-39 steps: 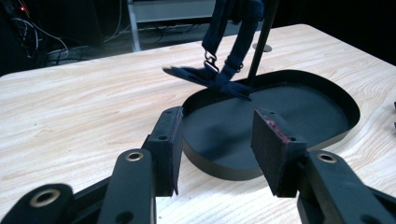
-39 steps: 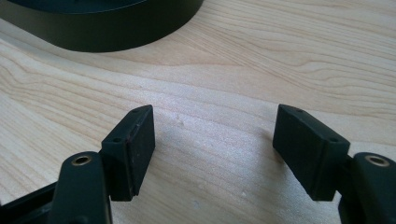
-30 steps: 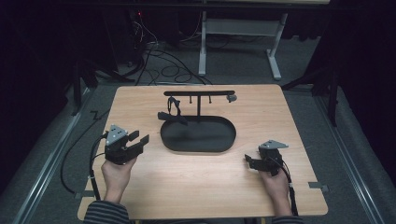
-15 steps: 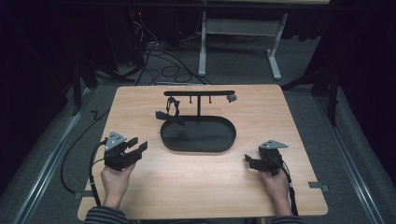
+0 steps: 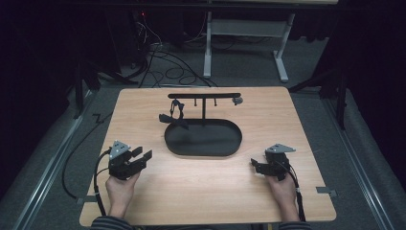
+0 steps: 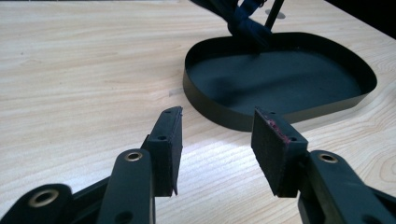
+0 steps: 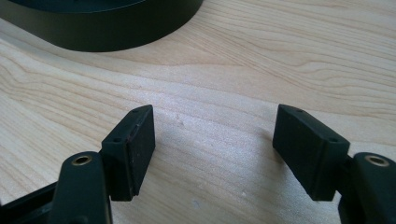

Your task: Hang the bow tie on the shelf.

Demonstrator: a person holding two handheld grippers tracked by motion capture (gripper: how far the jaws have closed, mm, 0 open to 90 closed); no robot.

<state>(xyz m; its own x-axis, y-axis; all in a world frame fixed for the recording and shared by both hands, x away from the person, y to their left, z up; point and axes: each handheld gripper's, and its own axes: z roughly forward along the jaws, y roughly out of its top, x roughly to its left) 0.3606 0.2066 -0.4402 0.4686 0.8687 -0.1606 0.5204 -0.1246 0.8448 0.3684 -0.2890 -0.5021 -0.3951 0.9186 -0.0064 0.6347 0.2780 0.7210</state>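
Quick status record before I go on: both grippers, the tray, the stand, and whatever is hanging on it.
left gripper: open, holding nothing, over bare wood to the left of the tray
right gripper: open, holding nothing, over bare wood to the right of the tray
tray: black oval, middle of the wooden table, nothing in it
stand: black T-shaped rack rising at the tray's far edge
dark strap: hangs from the bar's left part, lower end at the tray's far-left rim

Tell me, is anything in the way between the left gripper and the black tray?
Nothing visible is. The left gripper, jaws open, points at the black tray across bare wooden table.
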